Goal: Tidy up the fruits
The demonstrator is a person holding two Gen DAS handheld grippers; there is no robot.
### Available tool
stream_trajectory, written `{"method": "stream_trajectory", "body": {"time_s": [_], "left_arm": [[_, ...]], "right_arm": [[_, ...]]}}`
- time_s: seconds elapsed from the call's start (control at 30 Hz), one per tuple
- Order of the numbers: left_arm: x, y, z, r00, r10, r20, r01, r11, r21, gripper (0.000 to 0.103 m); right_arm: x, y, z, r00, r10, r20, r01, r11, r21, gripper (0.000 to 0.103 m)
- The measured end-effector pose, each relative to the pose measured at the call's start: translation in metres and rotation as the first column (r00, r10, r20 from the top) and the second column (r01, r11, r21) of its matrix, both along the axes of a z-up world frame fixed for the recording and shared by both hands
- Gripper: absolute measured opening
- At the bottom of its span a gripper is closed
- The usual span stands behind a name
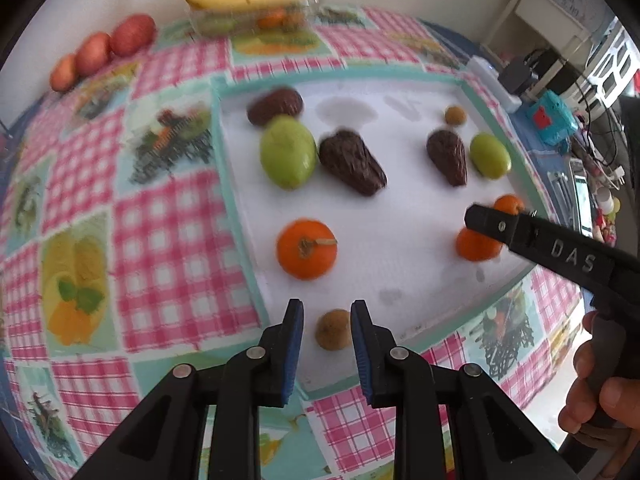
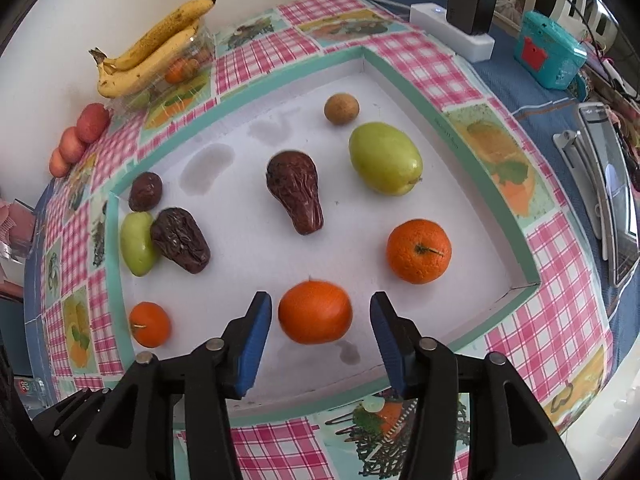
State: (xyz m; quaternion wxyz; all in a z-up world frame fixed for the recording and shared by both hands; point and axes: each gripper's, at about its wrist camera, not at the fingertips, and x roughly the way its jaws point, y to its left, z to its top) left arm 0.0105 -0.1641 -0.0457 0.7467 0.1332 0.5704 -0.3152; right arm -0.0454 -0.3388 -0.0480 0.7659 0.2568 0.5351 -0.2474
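Observation:
A white tray (image 2: 240, 240) holds loose fruit: three oranges, two green fruits, three wrinkled dark dates and two small brown round fruits. My right gripper (image 2: 321, 306) is open, its jaws on either side of an orange (image 2: 315, 312), not touching it. Another orange (image 2: 418, 250) lies to its right and a small one (image 2: 150, 324) to its left. My left gripper (image 1: 327, 314) is open above a small brown fruit (image 1: 332, 330) at the tray's near edge. An orange (image 1: 306, 249) lies just beyond it. The right gripper's finger (image 1: 520, 232) shows over two oranges in the left wrist view.
Bananas (image 2: 152, 48) on a clear container and three red apples (image 2: 76, 140) stand by the wall. A white power strip (image 2: 452, 32), a teal toy (image 2: 552, 52) and a phone (image 2: 612, 196) lie on the blue cloth at the right.

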Motion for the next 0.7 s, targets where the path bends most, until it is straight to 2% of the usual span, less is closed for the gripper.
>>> {"method": "stream_trajectory", "body": {"time_s": [0.07, 0.13, 0.17, 0.2, 0.23, 0.27, 0.33, 0.37, 0.4, 0.53, 0.63, 0.7], "left_arm": [[0.002, 0.007, 0.008, 0.998, 0.033, 0.052, -0.034, 0.999, 0.013, 0.032], [0.007, 0.017, 0.012, 0.993, 0.080, 0.090, -0.083, 0.996, 0.037, 0.054], [0.010, 0.023, 0.014, 0.987, 0.111, 0.117, -0.118, 0.992, 0.051, 0.074], [0.013, 0.030, 0.017, 0.979, 0.141, 0.150, -0.151, 0.987, 0.060, 0.079], [0.015, 0.035, 0.019, 0.972, 0.159, 0.172, -0.172, 0.983, 0.066, 0.079], [0.015, 0.039, 0.020, 0.966, 0.177, 0.191, -0.193, 0.979, 0.071, 0.079], [0.018, 0.051, 0.021, 0.952, 0.214, 0.220, -0.236, 0.969, 0.079, 0.089], [0.019, 0.057, 0.021, 0.943, 0.235, 0.235, -0.261, 0.962, 0.084, 0.099], [0.020, 0.064, 0.021, 0.933, 0.259, 0.249, -0.288, 0.954, 0.086, 0.103], [0.017, 0.088, 0.023, 0.906, 0.334, 0.261, -0.360, 0.931, 0.057, 0.103], [0.011, 0.101, 0.024, 0.897, 0.354, 0.266, -0.381, 0.922, 0.060, 0.103], [0.007, 0.107, 0.026, 0.892, 0.355, 0.280, -0.386, 0.921, 0.059, 0.103]], "right_arm": [[-0.001, 0.001, 0.005, 1.000, 0.000, 0.013, 0.000, 1.000, -0.008, 0.057], [-0.002, 0.001, 0.007, 1.000, 0.002, 0.016, -0.002, 1.000, -0.014, 0.059], [-0.002, 0.002, 0.008, 1.000, 0.005, 0.015, -0.004, 1.000, -0.016, 0.060], [-0.003, 0.003, 0.008, 1.000, 0.009, 0.013, -0.009, 1.000, -0.016, 0.066], [-0.003, 0.005, 0.008, 1.000, 0.012, 0.009, -0.012, 1.000, -0.019, 0.073], [-0.003, 0.006, 0.008, 1.000, 0.016, 0.007, -0.016, 1.000, -0.025, 0.086], [-0.003, 0.010, 0.010, 0.999, 0.033, 0.014, -0.033, 0.999, -0.036, 0.088], [-0.004, 0.013, 0.011, 0.999, 0.041, 0.019, -0.041, 0.998, -0.038, 0.088], [-0.006, 0.016, 0.013, 0.998, 0.049, 0.026, -0.048, 0.998, -0.040, 0.088], [-0.008, 0.031, 0.017, 0.994, 0.095, 0.050, -0.092, 0.994, -0.059, 0.088], [-0.009, 0.044, 0.016, 0.991, 0.119, 0.063, -0.114, 0.991, -0.068, 0.095], [-0.011, 0.053, 0.015, 0.988, 0.137, 0.076, -0.133, 0.989, -0.057, 0.096]]}}
